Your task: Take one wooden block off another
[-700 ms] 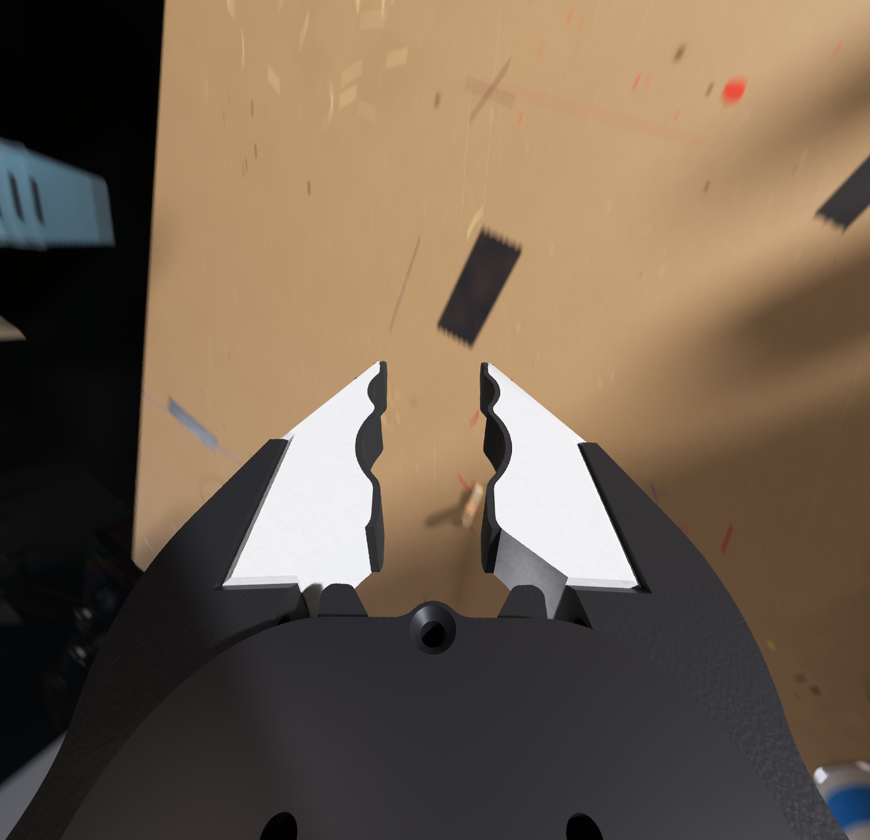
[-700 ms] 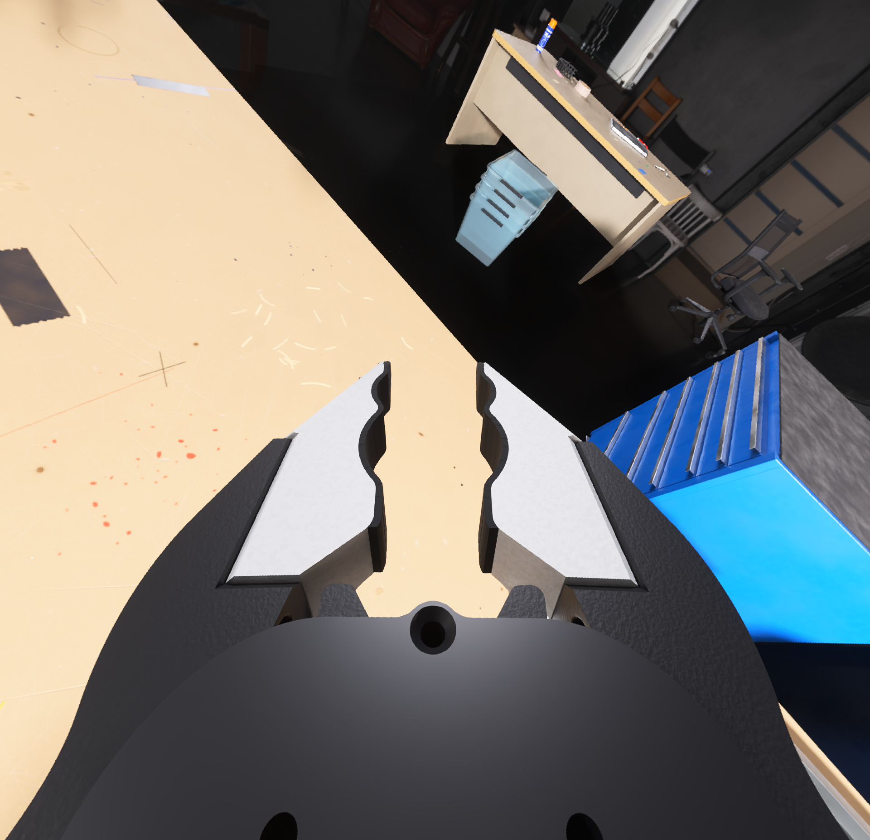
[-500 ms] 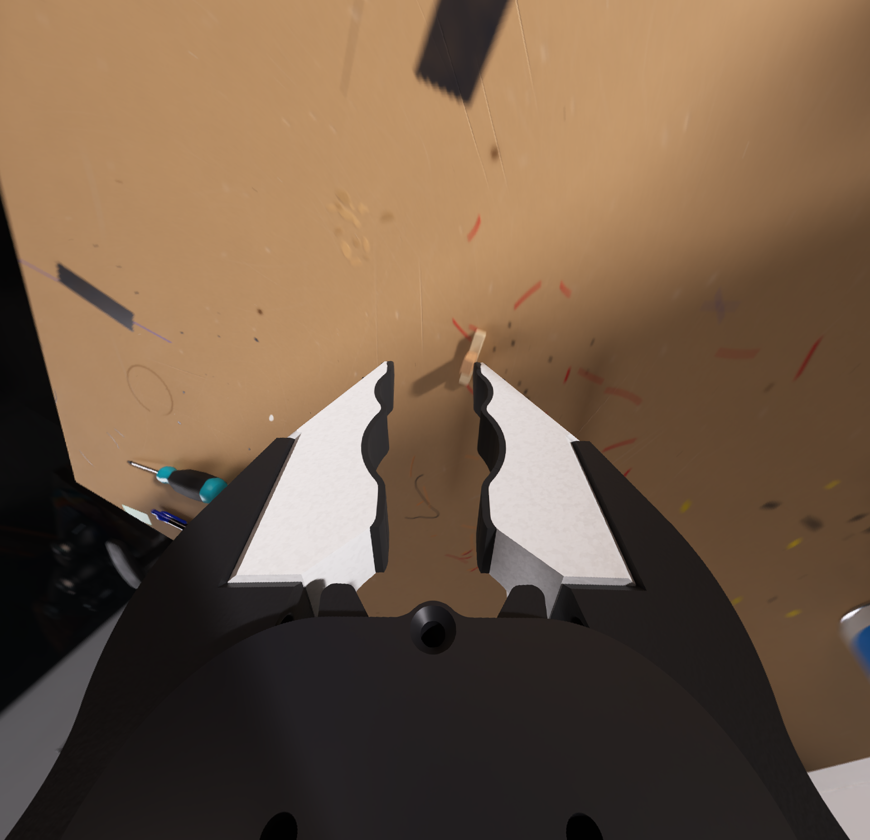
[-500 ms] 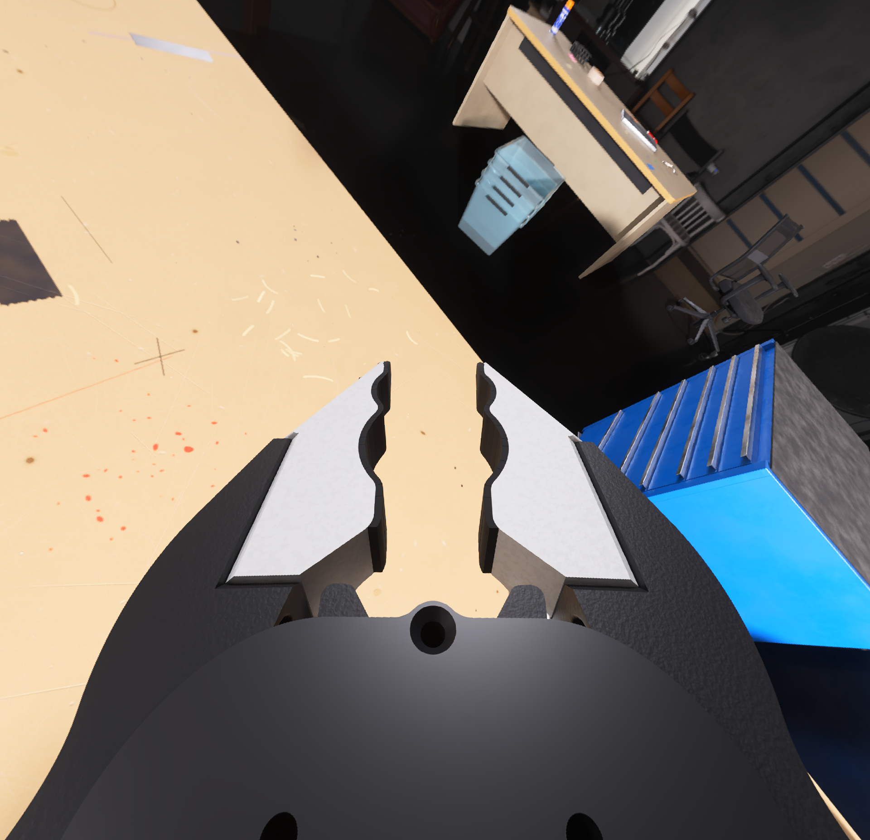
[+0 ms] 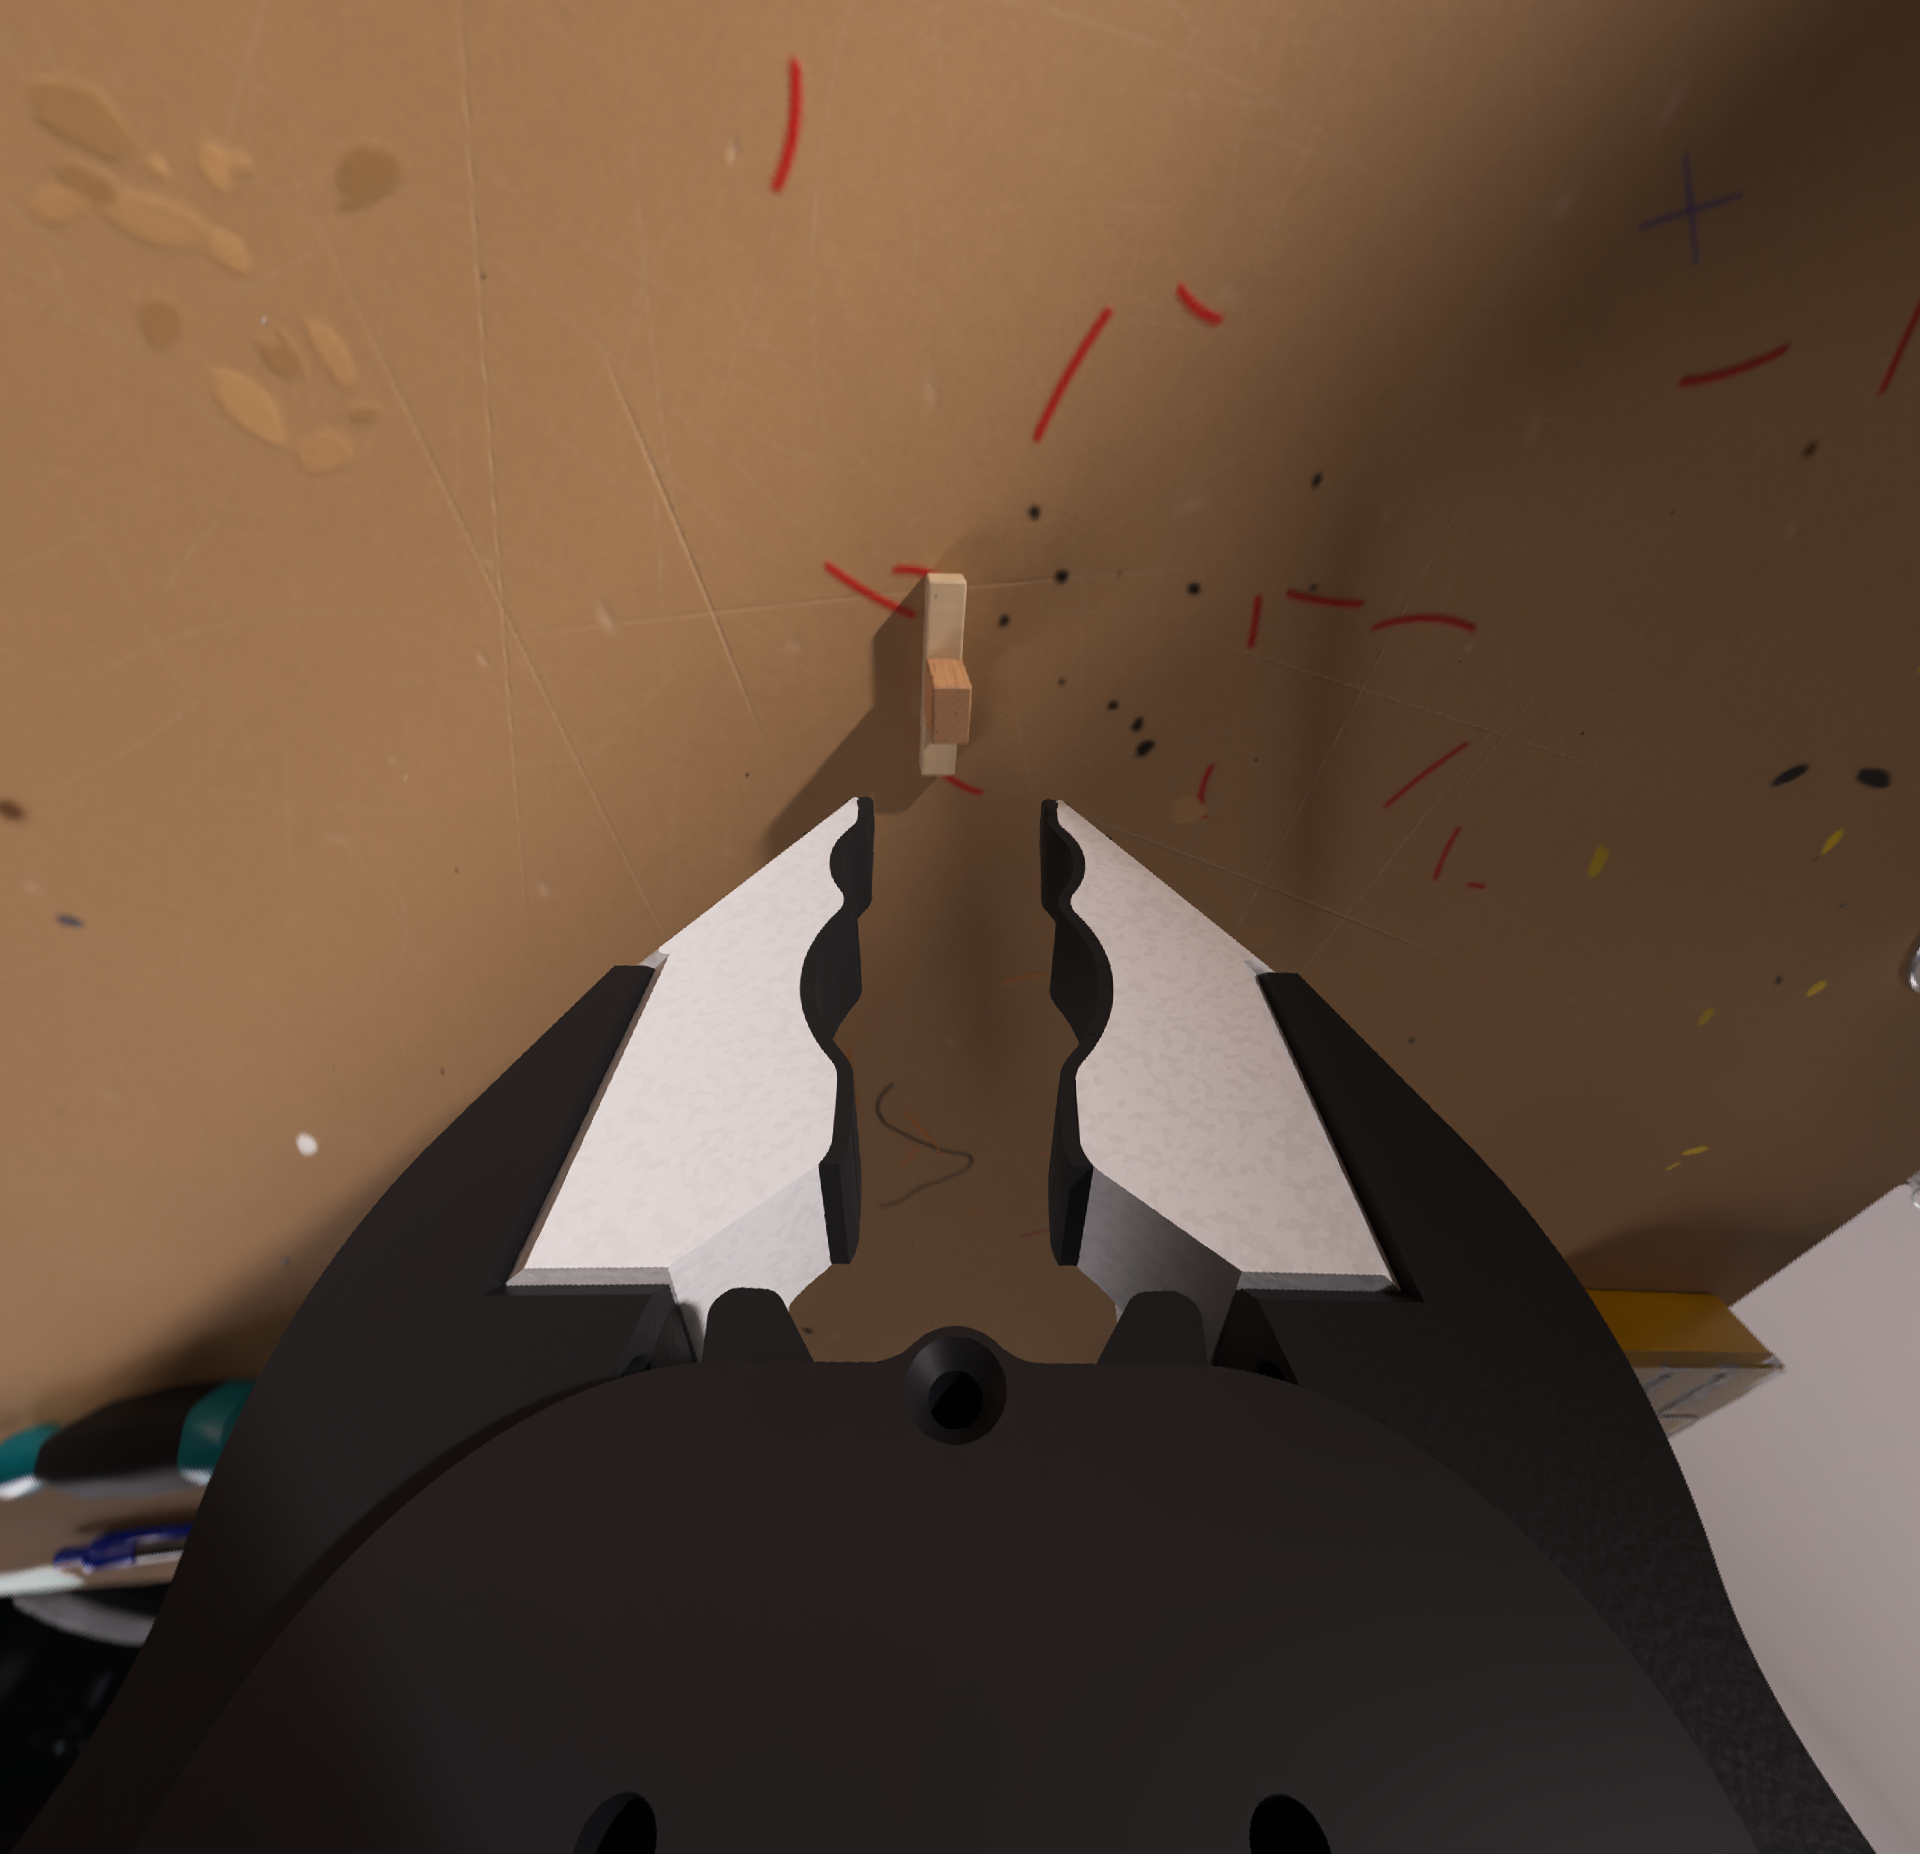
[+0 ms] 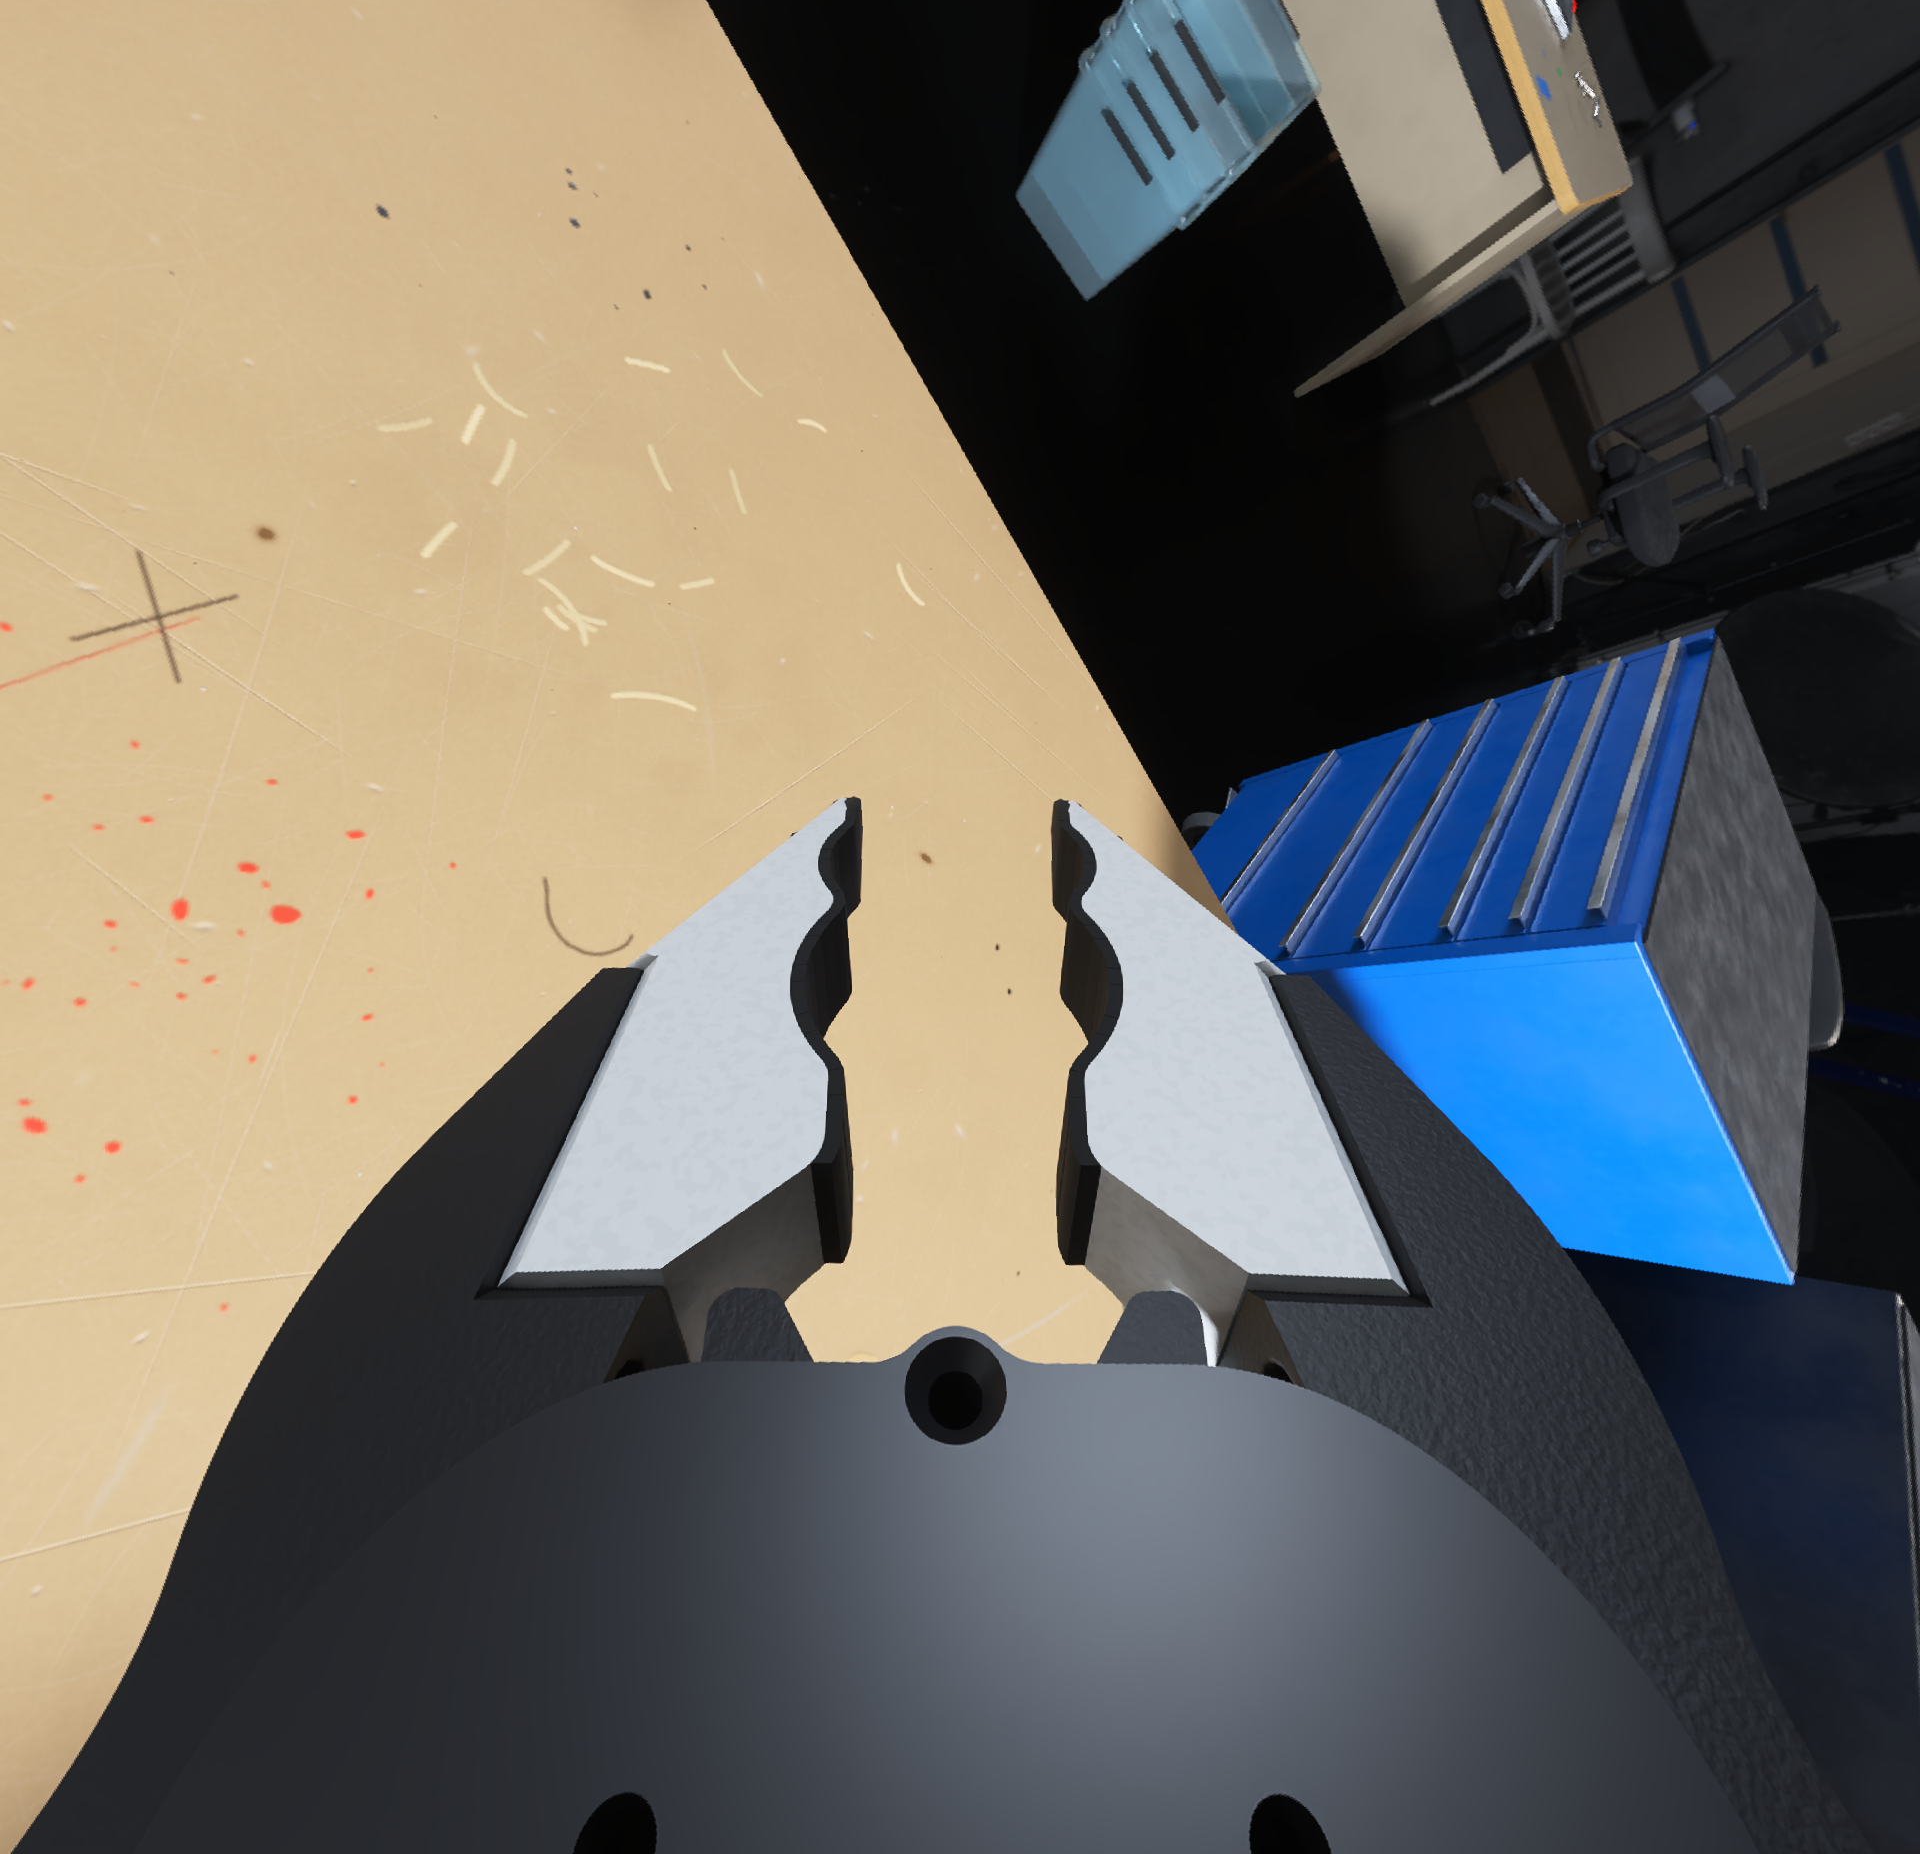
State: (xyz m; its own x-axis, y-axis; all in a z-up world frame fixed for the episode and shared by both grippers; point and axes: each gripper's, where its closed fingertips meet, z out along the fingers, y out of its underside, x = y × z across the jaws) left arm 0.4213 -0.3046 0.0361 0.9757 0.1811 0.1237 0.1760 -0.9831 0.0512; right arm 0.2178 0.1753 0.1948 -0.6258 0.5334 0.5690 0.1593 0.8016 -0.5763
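In the left wrist view a small darker wooden block [image 5: 948,701] sits on a long pale wooden block [image 5: 943,599] that lies on the tan table [image 5: 520,454]. My left gripper [image 5: 954,812] is open and empty, above the table, with the blocks just beyond its fingertips and roughly in line with the gap. My right gripper [image 6: 956,812] is open and empty over the table [image 6: 416,557] near its edge. No block shows in the right wrist view.
A teal-handled screwdriver [image 5: 125,1430] and a blue pen [image 5: 114,1550] lie at the left table edge. A yellow box [image 5: 1683,1347] and a white surface [image 5: 1829,1409] sit at lower right. Beyond the table edge stand a blue drawer cabinet [image 6: 1538,973], a pale blue bin [image 6: 1164,111] and a desk [image 6: 1455,90].
The left gripper has swung over the table so the stacked blocks now lie centred just past its fingertips. The right gripper has moved closer to the table near its edge. Both stay open.
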